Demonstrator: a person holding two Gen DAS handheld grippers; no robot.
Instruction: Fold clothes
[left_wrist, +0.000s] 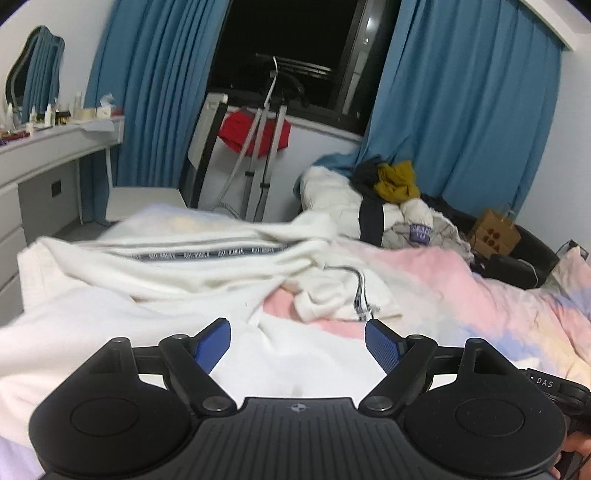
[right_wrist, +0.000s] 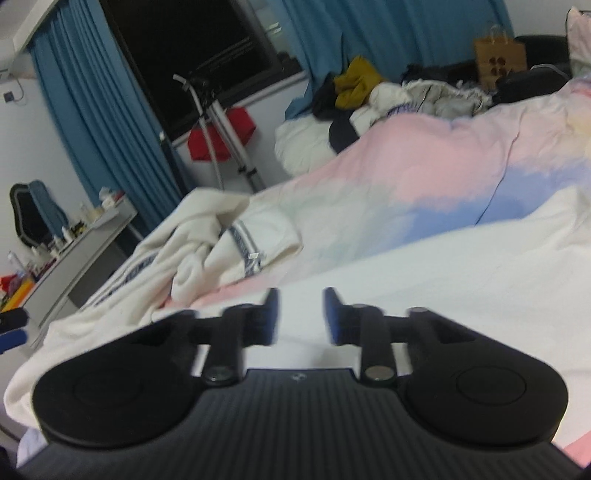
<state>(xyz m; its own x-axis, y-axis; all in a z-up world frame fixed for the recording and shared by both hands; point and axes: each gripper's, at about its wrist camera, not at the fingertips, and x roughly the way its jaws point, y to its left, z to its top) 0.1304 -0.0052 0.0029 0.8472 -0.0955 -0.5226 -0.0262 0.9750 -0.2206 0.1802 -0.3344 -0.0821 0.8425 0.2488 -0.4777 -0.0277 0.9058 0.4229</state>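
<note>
A white garment (left_wrist: 177, 266) with a dark blue patterned stripe lies rumpled across the bed, one end bunched near the middle (left_wrist: 332, 295). My left gripper (left_wrist: 297, 332) hovers just in front of it over white fabric, open wide with nothing between its blue pads (left_wrist: 214, 343). In the right wrist view the same garment (right_wrist: 221, 240) lies ahead and to the left. My right gripper (right_wrist: 301, 299) is over the white part of the bed cover (right_wrist: 443, 277). Its jaws stand close together with a small empty gap, and they are blurred.
The pastel pink, blue and white bed cover (left_wrist: 443, 280) fills the right side. A pile of other clothes (left_wrist: 391, 192) and a brown paper bag (left_wrist: 495, 232) sit at the bed's far end. A dressing table (left_wrist: 55, 147) stands left, a stand with red cloth (left_wrist: 255, 133) by the window.
</note>
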